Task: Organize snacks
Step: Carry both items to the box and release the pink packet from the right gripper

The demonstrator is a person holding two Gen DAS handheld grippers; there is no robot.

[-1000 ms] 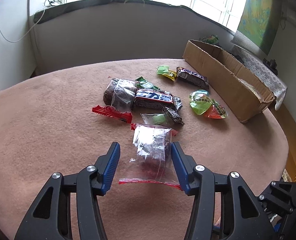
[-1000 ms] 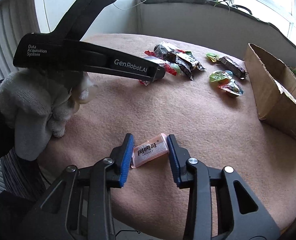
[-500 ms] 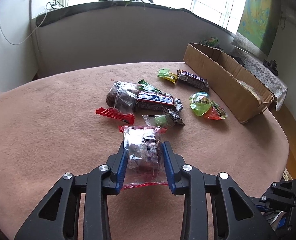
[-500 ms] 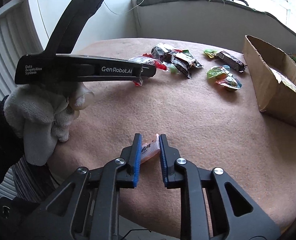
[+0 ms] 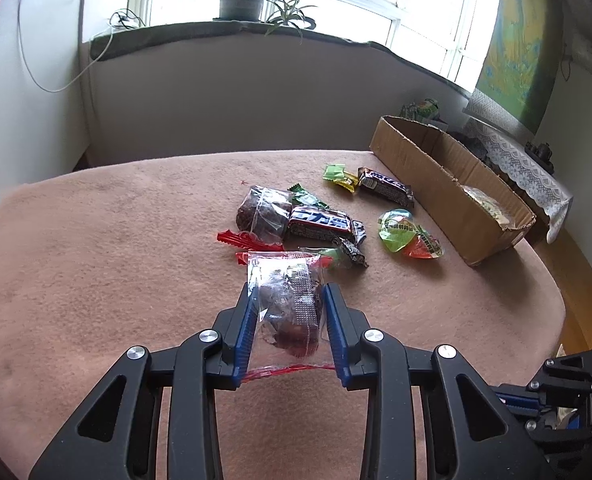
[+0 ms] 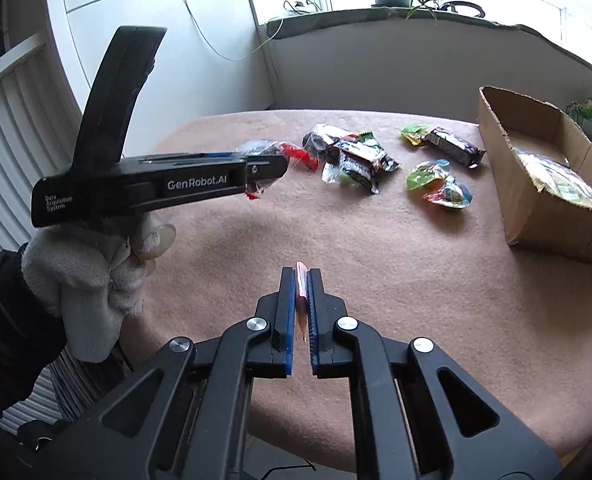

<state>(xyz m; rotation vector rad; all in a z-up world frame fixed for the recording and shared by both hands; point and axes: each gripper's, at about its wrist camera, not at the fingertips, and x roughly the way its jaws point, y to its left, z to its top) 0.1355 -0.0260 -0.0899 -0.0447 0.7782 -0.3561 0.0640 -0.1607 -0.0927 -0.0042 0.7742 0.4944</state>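
Lower centre of the left wrist view: the left hand-held gripper [image 5: 288, 322] is clamped across a clear crinkly plastic packet with red sealed edges and a dark snack inside [image 5: 285, 304], its jaws having just closed on it. The right hand-held gripper [image 6: 302, 304] pinches a thin pink sachet [image 6: 300, 280] edge-on, raised off the brown felt-covered tabletop [image 6: 376, 264]. Both packets look light, soft and slippery; a mid-body grip suits them. The open cardboard box [image 6: 536, 184] lies at right.
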